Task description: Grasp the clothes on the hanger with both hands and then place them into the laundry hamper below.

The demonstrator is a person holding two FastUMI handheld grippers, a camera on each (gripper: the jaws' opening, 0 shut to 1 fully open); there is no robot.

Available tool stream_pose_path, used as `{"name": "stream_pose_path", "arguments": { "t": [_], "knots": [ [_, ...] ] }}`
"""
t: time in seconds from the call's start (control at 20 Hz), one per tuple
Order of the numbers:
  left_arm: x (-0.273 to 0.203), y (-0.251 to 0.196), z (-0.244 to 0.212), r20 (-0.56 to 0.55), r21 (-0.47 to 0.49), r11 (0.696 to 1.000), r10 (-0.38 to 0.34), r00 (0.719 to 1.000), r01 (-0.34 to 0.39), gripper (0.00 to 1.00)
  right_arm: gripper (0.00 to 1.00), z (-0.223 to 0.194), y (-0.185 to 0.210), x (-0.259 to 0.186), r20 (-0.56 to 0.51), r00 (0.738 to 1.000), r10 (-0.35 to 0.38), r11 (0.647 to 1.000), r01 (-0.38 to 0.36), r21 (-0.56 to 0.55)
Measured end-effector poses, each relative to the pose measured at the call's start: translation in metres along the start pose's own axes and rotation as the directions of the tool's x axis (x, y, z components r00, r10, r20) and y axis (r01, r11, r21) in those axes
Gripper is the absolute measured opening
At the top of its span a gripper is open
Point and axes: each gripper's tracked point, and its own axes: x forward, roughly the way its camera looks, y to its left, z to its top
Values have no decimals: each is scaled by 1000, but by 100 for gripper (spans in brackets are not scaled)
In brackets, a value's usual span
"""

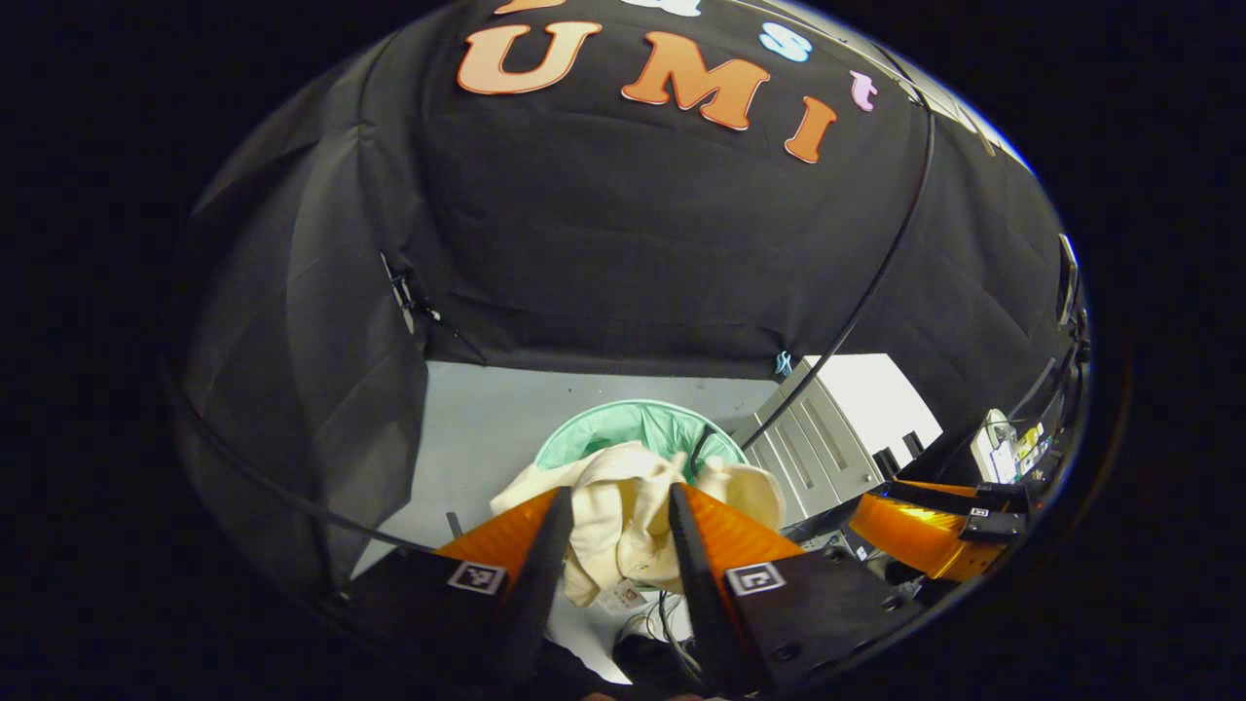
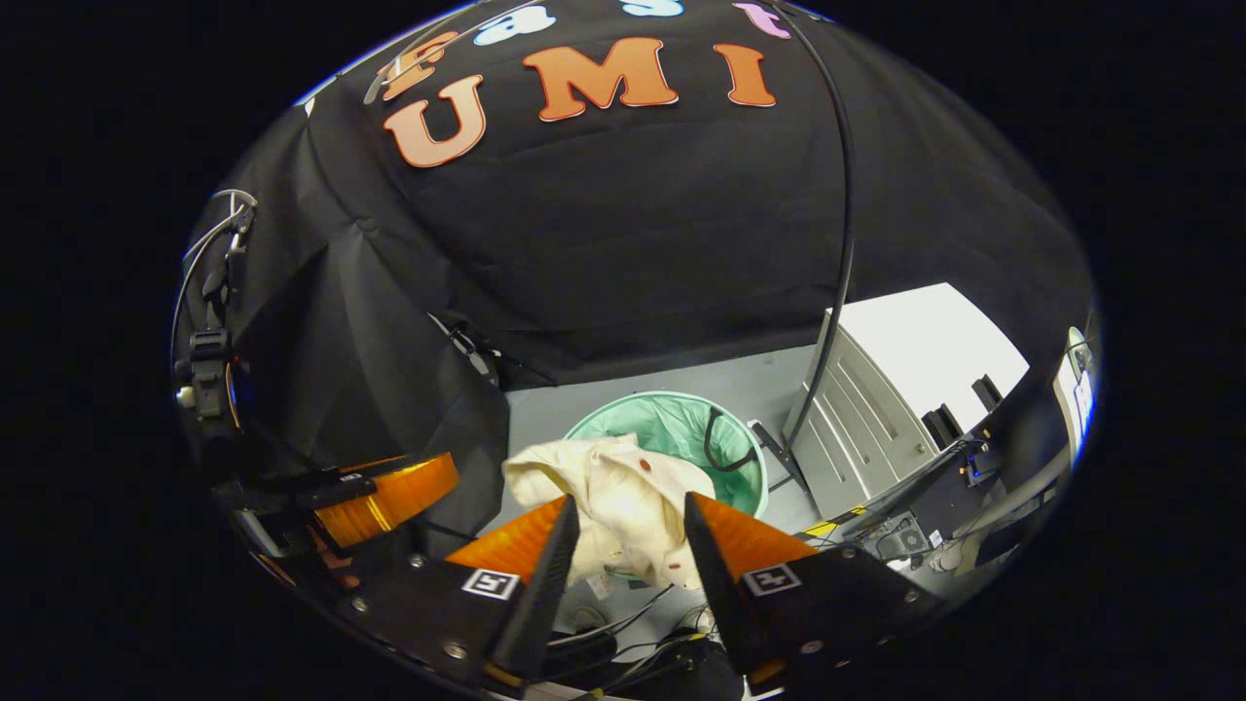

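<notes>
In the left gripper view the left gripper (image 1: 615,506) has its jaws spread with nothing between them, and just beyond the fingertips the cream clothes (image 1: 623,511) lie draped over the near rim of the green laundry hamper (image 1: 638,428) on the floor. In the right gripper view the right gripper (image 2: 631,511) is likewise spread and empty, the same garment ahead of its tips, hamper behind it.

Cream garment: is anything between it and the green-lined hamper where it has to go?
Nothing visible stands in the way. The cream garment already drapes over the near rim of the hamper, partly hanging outside it. A black cable loops at the hamper's far rim, clear of the cloth. Both grippers' fingers are spread, off the cloth.
</notes>
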Motion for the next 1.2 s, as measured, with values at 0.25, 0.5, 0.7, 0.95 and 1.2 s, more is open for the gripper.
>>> {"name": "stream_pose_path", "arguments": {
  "t": [0.25,0.5,0.7,0.95,1.2],
  "knots": [
    [-2,18,-15,-45,-1,999,37,998,-37,98,94,-16,-4,3,-55,998,-16,1000,17,7],
    [-13,23,-7,18,18,998,57,998,-57,98,94,-7,-6,-2,-28,999,-27,1000,27,1],
    [-34,23,25,149,10,998,67,987,-70,98,94,24,-10,-20,66,997,-47,999,47,-8],
    [-74,22,84,333,10,995,88,939,-97,98,94,80,-15,-50,198,979,-53,998,57,-15],
    [-119,16,145,491,8,995,84,867,-101,97,94,140,-15,-94,340,938,-62,997,74,-23]
  ]
}}
